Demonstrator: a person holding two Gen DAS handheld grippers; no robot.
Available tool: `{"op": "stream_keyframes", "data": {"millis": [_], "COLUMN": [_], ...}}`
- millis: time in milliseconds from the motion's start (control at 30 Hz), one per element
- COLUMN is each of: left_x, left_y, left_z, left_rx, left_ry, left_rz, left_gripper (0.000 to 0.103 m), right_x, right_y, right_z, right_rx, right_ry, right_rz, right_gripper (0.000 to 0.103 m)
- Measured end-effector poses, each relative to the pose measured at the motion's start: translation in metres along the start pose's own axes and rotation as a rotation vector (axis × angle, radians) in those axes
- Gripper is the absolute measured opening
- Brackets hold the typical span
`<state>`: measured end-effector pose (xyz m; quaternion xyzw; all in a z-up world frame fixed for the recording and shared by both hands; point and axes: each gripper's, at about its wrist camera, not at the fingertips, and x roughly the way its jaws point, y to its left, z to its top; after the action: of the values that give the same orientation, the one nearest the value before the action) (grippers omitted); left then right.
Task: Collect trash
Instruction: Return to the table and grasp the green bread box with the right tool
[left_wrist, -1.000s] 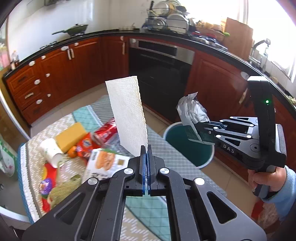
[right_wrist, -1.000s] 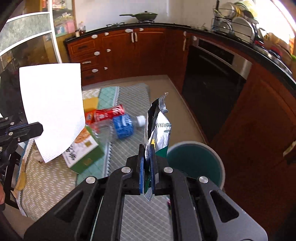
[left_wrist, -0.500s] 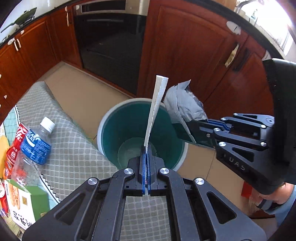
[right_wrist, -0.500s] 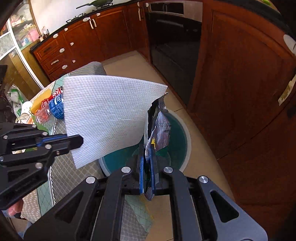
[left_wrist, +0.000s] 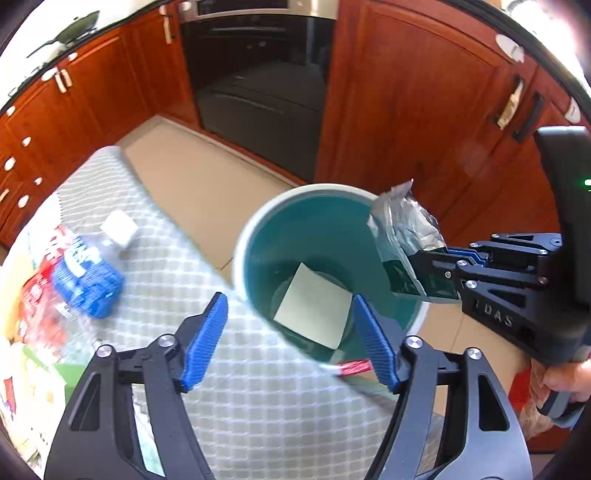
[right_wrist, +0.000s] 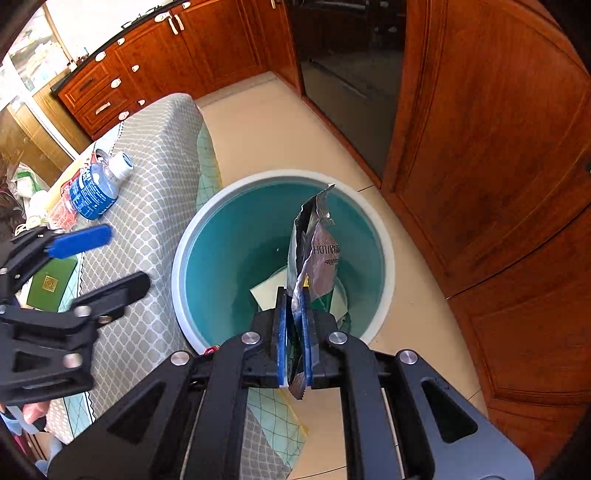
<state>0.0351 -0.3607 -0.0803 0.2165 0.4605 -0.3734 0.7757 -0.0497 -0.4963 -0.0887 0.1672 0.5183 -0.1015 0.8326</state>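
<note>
**Wrapper over the bin**

A kitchen of red-brown cabinets, with a teal bin (right_wrist: 282, 258) on the floor against a cloth-covered table (right_wrist: 155, 192). The left gripper (left_wrist: 290, 325) hovers above the bin, fingers apart and empty; a paper sheet (left_wrist: 314, 306) lies inside. The right gripper (right_wrist: 294, 350) is clamped on a foil wrapper's (right_wrist: 314, 254) lower edge, over the bin. Light, crinkly and slippery, the wrapper should drop freely. A bottle (right_wrist: 96, 184) lies on the table beside the bin.

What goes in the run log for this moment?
left claw: open | paper towel: in bin | right claw: shut on foil wrapper, above bin
</note>
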Motion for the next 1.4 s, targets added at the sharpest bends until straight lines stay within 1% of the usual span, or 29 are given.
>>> {"op": "stream_keyframes", "data": {"millis": [33,100,133,167,200,233,267,300,367,500,633,700,767,933,1167,1267,1300,1333,1400], "left_x": [-0.003,-0.008,-0.011,-0.015,-0.02,-0.022,-0.025,-0.038,-0.037,-0.051,-0.073,-0.083,-0.094,-0.116,-0.126,-0.124,-0.12,-0.118,-0.118], "left_y": [0.003,0.012,0.017,0.024,0.031,0.036,0.041,0.045,0.054,0.073,0.089,0.101,0.116,0.156,0.2,0.213,0.217,0.218,0.219], "left_z": [-0.002,-0.006,-0.008,-0.014,-0.018,-0.021,-0.024,-0.03,-0.038,-0.047,-0.055,-0.064,-0.072,-0.092,-0.117,-0.126,-0.13,-0.132,-0.137], "left_rx": [-0.005,-0.017,-0.024,-0.033,-0.044,-0.055,-0.066,-0.076,-0.096,-0.126,-0.154,-0.167,-0.181,-0.221,-0.235,-0.241,-0.24,-0.235,-0.235], "left_ry": [-0.004,-0.011,-0.016,-0.022,-0.03,-0.035,-0.038,-0.039,-0.039,-0.042,-0.048,-0.058,-0.067,-0.075,-0.028,0.008,0.023,0.035,0.023], "left_rz": [0.008,0.014,0.018,0.023,0.028,0.034,0.037,0.037,0.041,0.055,0.076,0.101,0.124,0.198,0.326,0.362,0.369,0.368,0.366], "left_gripper": [0.076,0.085,0.088,0.093,0.096,0.097,0.097,0.098,0.098,0.099,0.099,0.099,0.099,0.099,0.099,0.099,0.097,0.093,0.091], "right_x": [0.002,0.007,0.009,0.01,0.008,0.008,0.008,0.008,0.008,0.004,-0.002,-0.003,-0.004,-0.002,0.002,0.003,0.003,0.004,0.003], "right_y": [0.001,0.003,0.005,0.005,0.007,0.01,0.012,0.013,0.016,0.027,0.047,0.061,0.077,0.119,0.175,0.197,0.204,0.21,0.223], "right_z": [0.001,0.002,0.004,0.004,0.005,0.004,0.005,0.005,0.006,0.006,0.009,0.011,0.012,0.014,0.021,0.024,0.027,0.029,0.035], "right_rx": [0.001,0.005,0.013,0.017,0.016,0.01,0.004,0.002,0.0,-0.02,-0.044,-0.061,-0.084,-0.154,-0.257,-0.297,-0.309,-0.319,-0.334], "right_ry": [0.004,0.016,0.023,0.018,0.004,-0.007,-0.003,0.004,0.016,0.025,0.024,0.021,0.013,0.011,0.015,0.003,-0.002,-0.004,-0.007], "right_rz": [0.005,0.015,0.022,0.02,0.01,0.004,0.002,-0.001,-0.02,-0.033,-0.016,0.006,0.021,0.063,0.094,0.106,0.111,0.117,0.134], "right_gripper": [0.009,0.011,0.03,0.063,0.074,0.078,0.078,0.079,0.085,0.088,0.09,0.09,0.092,0.092,0.092,0.092,0.092,0.092,0.092]}}
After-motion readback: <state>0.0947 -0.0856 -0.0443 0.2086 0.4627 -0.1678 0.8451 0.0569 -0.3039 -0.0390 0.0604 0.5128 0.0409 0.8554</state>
